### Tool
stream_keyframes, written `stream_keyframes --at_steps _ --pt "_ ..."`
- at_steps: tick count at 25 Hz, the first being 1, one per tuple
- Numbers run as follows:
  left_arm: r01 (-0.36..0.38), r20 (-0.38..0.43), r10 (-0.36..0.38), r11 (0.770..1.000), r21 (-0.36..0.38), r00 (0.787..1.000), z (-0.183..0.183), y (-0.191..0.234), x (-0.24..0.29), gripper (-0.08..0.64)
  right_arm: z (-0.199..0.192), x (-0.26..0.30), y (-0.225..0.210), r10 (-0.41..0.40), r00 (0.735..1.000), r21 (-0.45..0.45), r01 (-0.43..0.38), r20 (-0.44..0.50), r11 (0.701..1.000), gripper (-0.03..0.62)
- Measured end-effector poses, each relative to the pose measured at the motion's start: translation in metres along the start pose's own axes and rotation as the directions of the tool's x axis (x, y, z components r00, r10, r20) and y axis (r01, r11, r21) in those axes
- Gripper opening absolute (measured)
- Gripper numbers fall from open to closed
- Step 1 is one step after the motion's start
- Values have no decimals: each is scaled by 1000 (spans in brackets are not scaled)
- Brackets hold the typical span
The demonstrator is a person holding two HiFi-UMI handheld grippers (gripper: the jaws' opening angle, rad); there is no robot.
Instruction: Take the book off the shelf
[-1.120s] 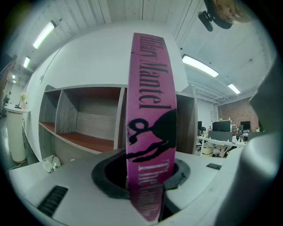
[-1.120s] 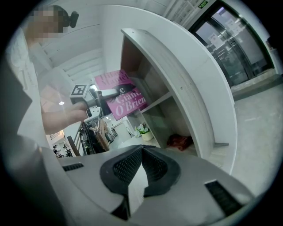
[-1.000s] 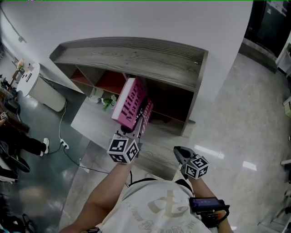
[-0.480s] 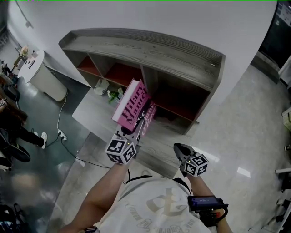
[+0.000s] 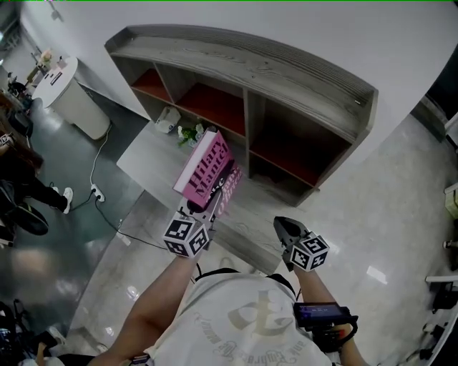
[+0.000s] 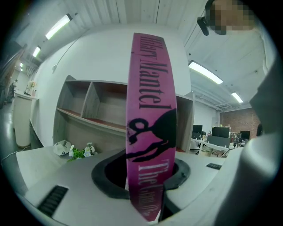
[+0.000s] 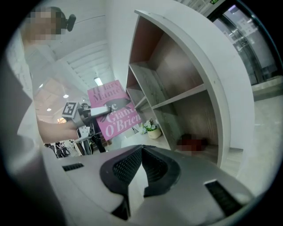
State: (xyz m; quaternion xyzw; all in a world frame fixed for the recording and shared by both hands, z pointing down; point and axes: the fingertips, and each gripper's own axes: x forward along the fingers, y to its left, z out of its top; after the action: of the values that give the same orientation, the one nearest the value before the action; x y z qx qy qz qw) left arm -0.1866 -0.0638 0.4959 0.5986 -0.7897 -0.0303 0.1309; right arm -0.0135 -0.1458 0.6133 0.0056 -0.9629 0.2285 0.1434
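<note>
In the head view the pink book (image 5: 204, 168) is already out of the shelf (image 5: 243, 61) and held in front of it, the left gripper view shows the left gripper (image 6: 152, 207) clamped on its lower spine, and the right gripper view shows the right gripper (image 7: 141, 149) closed on nothing, so I judge the task nearly done.

Book (image 5: 205, 169) in left gripper (image 5: 210, 205) drawn back — now clear of shelf (image 5: 286, 78), seemingly lower.

A white wall (image 5: 286, 21) stands behind a grey wooden shelf (image 5: 243, 64) with red insides. The floor (image 5: 401, 214) is grey and shiny. A round white table (image 5: 61, 75) stands far left. Long lights (image 6: 57, 26) glow on the ceiling.
</note>
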Motion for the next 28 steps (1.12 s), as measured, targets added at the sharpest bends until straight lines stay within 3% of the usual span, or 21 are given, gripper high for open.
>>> stream_keyframes --at_steps 5,15,28 --pt "-10 -22 10 1000 -18 1000 -16 7 -15 155 3 7 6 14 1000 -15 -14 -9 1000 3" --pt "-6 -76 3 999 -38 997 -57 17 -35 155 16 27 30 117 993 -83 -118 -16 989 2" --pt "-22 -135 14 998 -54 991 -94 22 -53 155 15 37 34 127 992 -97 -129 -24 987 2"
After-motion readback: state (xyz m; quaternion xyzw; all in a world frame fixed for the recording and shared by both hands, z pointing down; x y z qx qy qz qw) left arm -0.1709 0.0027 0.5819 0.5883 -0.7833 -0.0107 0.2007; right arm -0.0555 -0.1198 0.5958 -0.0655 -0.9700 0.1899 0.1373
